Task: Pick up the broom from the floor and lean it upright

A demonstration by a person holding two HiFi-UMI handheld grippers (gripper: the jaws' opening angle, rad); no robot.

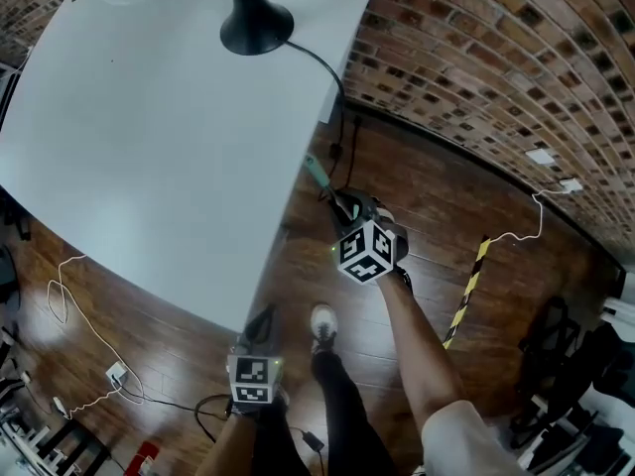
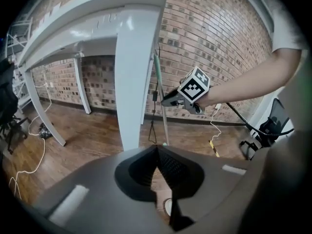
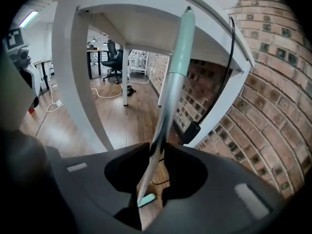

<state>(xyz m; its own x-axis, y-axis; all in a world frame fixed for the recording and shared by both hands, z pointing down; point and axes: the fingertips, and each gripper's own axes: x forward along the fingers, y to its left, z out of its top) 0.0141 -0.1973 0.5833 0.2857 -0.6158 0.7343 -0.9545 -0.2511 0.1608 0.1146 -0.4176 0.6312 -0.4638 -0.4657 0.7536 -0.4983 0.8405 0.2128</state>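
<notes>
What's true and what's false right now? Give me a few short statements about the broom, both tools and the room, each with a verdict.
1. The right tool grips the broom by its handle. True.
2. The broom is lying flat. False: it stands nearly upright beside the white table.
3. The left tool is shut with nothing in it. True.
4. The wall is plain white plaster. False: it is a brick wall.

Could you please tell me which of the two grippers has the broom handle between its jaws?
The right gripper: the broom handle runs up between its jaws, while the left gripper has its jaws together on nothing.
</notes>
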